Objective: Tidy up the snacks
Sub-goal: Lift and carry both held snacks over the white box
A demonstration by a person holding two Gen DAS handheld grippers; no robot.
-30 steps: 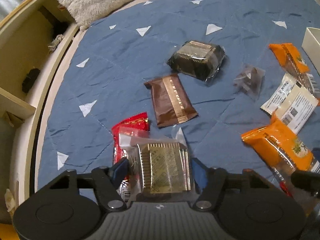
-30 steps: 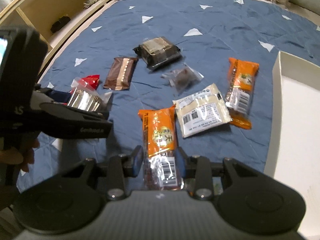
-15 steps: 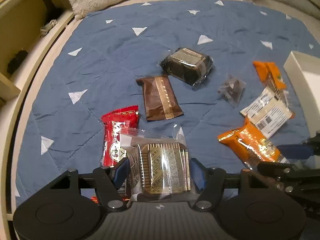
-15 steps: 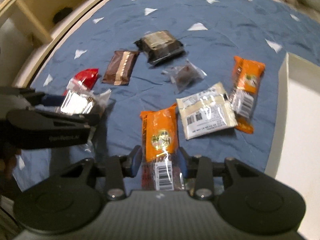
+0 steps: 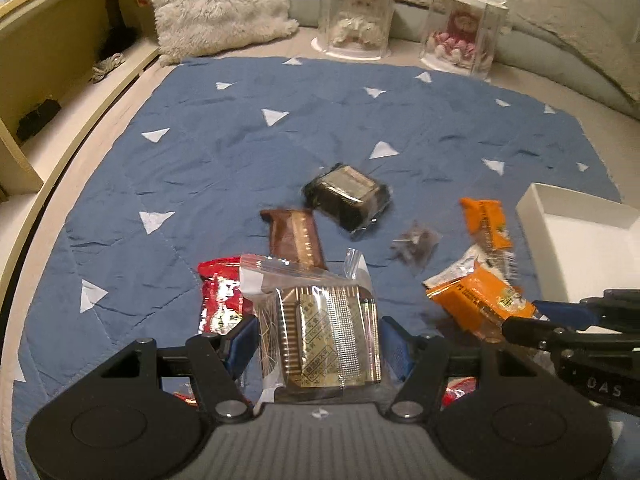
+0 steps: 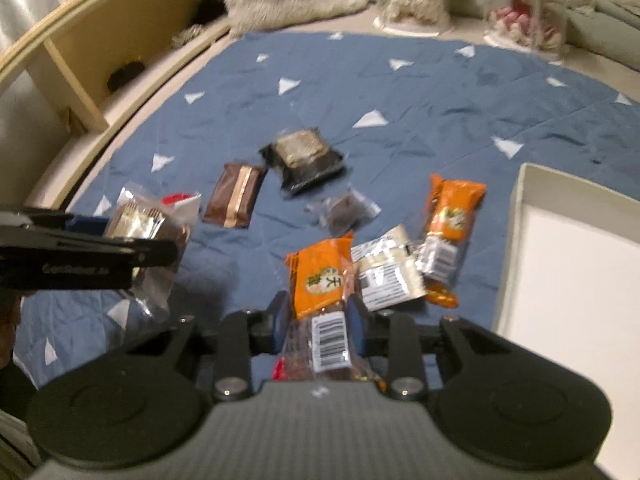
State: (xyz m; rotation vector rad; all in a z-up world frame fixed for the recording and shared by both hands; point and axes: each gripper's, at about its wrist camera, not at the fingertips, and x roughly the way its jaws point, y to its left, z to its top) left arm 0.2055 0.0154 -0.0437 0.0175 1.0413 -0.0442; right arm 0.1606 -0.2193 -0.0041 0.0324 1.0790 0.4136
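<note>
My left gripper is shut on a clear packet with a gold snack and holds it above the blue mat; it also shows in the right wrist view. My right gripper is shut on an orange snack packet, lifted off the mat; it also shows in the left wrist view. On the mat lie a red packet, a brown bar, a black packet, a small dark packet, a white packet and a second orange packet.
A white box lies open at the mat's right edge. A wooden shelf runs along the left. A fluffy cushion and two clear display cases stand beyond the mat's far edge.
Both grippers have risen with their packets and tilted up, so the far cushion and cases come into view. The orange packet now hangs clear of the mat.
</note>
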